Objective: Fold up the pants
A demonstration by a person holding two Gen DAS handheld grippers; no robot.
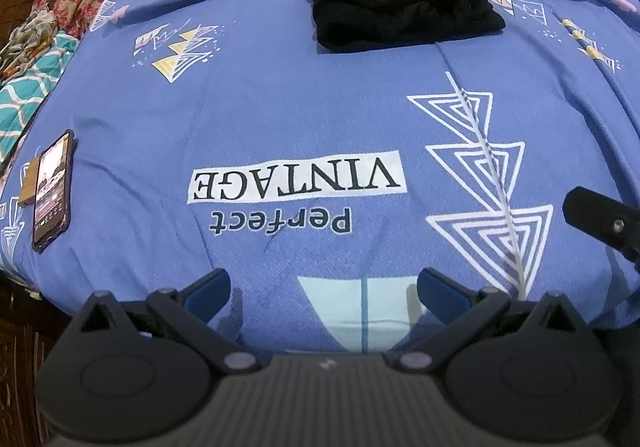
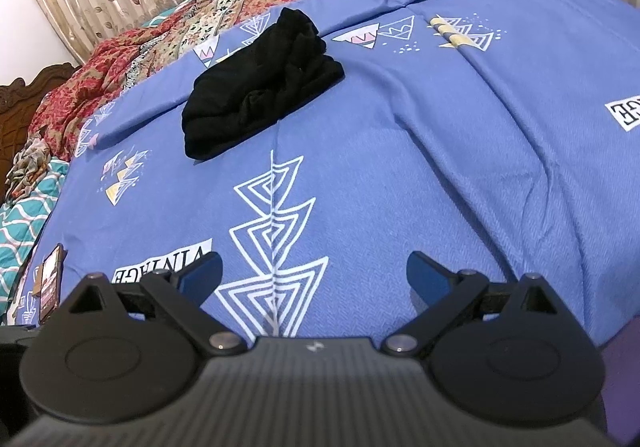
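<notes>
The pants (image 1: 402, 1) lie as a compact black bundle on the far part of the blue bed sheet (image 1: 280, 119), well apart from the left tool (image 1: 324, 293) and right tool (image 2: 314, 279), both spread and empty, so folding looks finished and only withdrawal seems left.

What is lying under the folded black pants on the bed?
The folded black pants rest directly on the blue printed bedsheet. A white triangle motif partly disappears beneath their far edge. Whatever print lies under the middle of the bundle is covered and cannot be seen.
</notes>
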